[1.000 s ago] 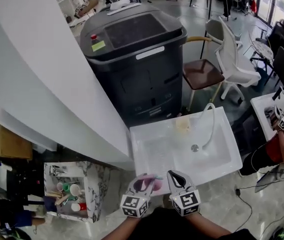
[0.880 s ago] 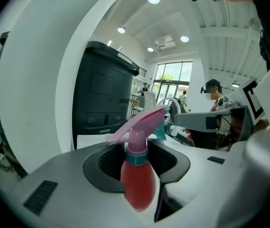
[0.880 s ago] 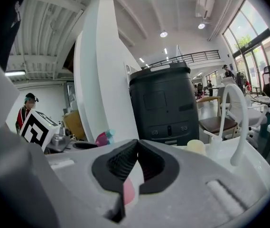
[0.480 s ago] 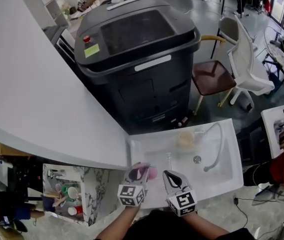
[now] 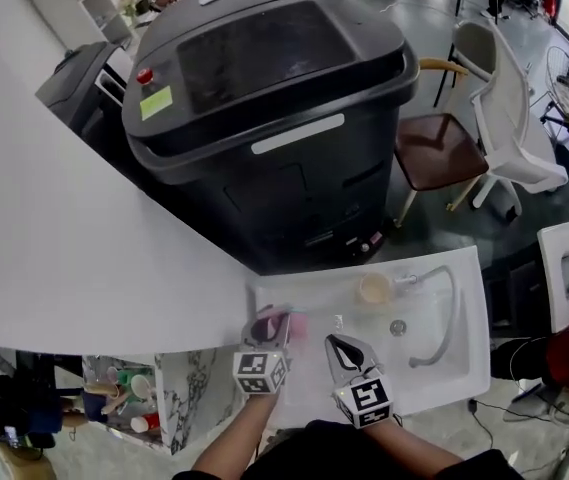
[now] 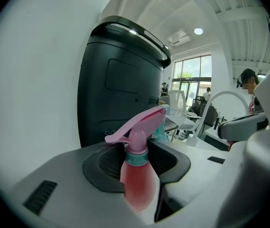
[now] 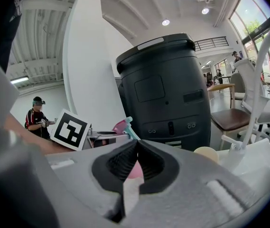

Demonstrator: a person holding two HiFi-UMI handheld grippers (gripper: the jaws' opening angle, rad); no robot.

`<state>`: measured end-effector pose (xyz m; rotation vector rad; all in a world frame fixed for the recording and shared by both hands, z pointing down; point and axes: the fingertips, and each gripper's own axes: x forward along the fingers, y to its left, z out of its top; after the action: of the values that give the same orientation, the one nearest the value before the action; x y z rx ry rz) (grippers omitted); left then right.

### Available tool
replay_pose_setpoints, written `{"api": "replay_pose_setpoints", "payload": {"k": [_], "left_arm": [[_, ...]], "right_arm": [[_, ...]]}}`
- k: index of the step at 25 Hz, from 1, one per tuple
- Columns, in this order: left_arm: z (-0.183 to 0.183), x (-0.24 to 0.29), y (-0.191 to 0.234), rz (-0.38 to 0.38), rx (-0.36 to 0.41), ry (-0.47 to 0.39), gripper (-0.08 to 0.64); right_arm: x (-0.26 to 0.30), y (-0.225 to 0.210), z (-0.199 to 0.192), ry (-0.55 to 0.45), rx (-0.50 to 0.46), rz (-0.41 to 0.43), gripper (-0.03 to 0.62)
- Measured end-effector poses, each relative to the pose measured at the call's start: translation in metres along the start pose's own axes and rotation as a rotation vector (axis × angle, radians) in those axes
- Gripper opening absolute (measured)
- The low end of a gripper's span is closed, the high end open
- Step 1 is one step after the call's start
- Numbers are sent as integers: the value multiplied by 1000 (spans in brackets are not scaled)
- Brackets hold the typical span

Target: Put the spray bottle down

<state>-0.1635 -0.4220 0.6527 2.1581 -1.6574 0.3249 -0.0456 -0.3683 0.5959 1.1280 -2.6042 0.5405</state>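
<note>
A pink spray bottle (image 6: 137, 184) with a pink trigger head and a teal collar stands upright between the jaws of my left gripper (image 6: 135, 167), which is shut on its body. In the head view the left gripper (image 5: 272, 320) holds the spray bottle (image 5: 286, 324) over the left end of a white sink (image 5: 424, 368). Beside it on the right, my right gripper (image 5: 336, 344) has its jaws closed tip to tip with nothing in them. In the right gripper view the right gripper (image 7: 137, 145) shows the bottle's nozzle (image 7: 124, 124) just past its tips.
A big black machine (image 5: 264, 98) stands right behind the sink, and a white curved wall (image 5: 64, 218) rises at the left. In the sink are a beige cup (image 5: 374, 289) and a curved faucet (image 5: 446, 308). Chairs (image 5: 434, 153) stand at the right.
Both grippers have moved forward and a little down, from the sink's front edge to over its left end. The bottle stays held in the left gripper.
</note>
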Motion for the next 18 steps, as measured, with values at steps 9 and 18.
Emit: {"api": "replay_pose_setpoints", "payload": {"k": [9, 18], "left_arm": [[-8, 46, 30, 51, 10, 23, 158], [-1, 75, 40, 96, 23, -36, 158]], "right_arm": [[19, -10, -2, 27, -17, 85, -2], [18, -19, -10, 17, 11, 135, -2]]}}
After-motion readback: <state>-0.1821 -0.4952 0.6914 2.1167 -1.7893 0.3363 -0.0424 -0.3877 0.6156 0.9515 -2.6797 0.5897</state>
